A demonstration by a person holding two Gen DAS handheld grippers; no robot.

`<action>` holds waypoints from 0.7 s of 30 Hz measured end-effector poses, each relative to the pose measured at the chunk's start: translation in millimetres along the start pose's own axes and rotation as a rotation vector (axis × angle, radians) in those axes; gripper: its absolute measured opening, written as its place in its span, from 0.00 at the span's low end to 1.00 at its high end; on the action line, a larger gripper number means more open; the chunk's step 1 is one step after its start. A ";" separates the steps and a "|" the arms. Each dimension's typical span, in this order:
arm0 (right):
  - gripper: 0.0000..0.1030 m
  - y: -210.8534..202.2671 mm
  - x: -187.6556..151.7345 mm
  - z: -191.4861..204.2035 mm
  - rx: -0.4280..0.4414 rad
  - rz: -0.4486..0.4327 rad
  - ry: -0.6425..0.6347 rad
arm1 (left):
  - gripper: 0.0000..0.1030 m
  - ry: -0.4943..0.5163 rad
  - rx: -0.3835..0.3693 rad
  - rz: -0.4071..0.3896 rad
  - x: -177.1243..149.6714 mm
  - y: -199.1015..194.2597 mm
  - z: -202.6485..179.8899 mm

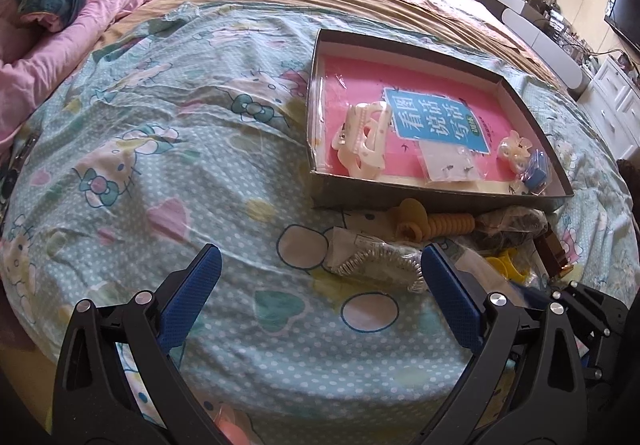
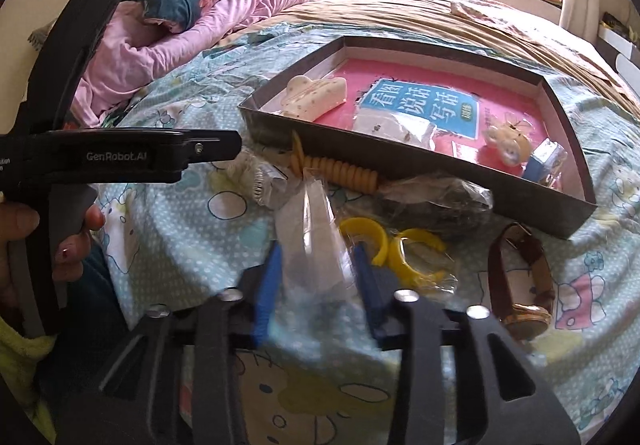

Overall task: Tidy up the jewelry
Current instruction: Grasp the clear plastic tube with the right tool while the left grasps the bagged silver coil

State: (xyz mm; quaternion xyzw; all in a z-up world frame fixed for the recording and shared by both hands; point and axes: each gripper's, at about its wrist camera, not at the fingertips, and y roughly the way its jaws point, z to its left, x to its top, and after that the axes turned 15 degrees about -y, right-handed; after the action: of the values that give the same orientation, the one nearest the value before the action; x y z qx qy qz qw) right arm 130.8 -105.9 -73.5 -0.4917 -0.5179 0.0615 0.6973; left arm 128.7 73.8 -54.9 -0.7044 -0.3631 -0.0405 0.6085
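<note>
On the left the left gripper (image 1: 320,273) hangs over the printed bedsheet (image 1: 160,149) with its blue pads spread wide and nothing between them, seemingly waiting its turn. Just ahead of it lies a silver piece in a clear bag (image 1: 380,265), then a yellow spiral hair tie (image 2: 340,169) against the wall of the shallow box (image 2: 440,161), where a cream hair claw (image 2: 316,97) and small packets already lie. Further right the right gripper (image 2: 316,265) has its pads pressed onto a clear plastic packet (image 2: 316,237) – probably to carry it into the box. Beside it lie yellow rings (image 2: 400,249) and a brown-strap watch (image 2: 520,281) – not yet sorted
</note>
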 end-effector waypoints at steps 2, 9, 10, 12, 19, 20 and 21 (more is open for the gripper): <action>0.21 -0.9 -0.8 0.9 0.005 -0.009 -0.004 | 0.91 0.008 -0.009 0.020 -1.1 4.0 -1.8; 0.19 -17.7 -7.3 -15.7 -0.018 -0.030 0.025 | 0.91 0.063 -0.041 0.083 -7.8 18.2 -15.6; 0.19 -21.9 -9.2 -22.3 -0.031 -0.033 0.041 | 0.91 0.067 -0.046 0.090 -8.1 20.5 -17.1; 0.19 -29.4 -13.0 -36.0 -0.052 -0.041 0.076 | 0.91 0.079 -0.034 0.099 -8.2 26.4 -20.7; 0.19 -50.0 -21.4 -67.9 -0.099 -0.080 0.158 | 0.81 0.140 0.010 0.113 -10.8 41.0 -30.3; 0.19 -52.0 -21.5 -69.5 -0.101 -0.086 0.162 | 0.77 0.145 0.011 0.114 -10.4 42.0 -31.2; 0.19 -53.7 -21.2 -70.9 -0.102 -0.091 0.167 | 0.71 0.156 0.010 0.111 -10.9 42.3 -32.8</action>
State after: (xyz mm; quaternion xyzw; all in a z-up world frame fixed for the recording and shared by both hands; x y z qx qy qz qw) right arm 153.9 -189.9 -45.9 -0.5058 -0.4824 -0.0380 0.7142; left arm 157.1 39.8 -86.9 -0.7153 -0.2751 -0.0596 0.6395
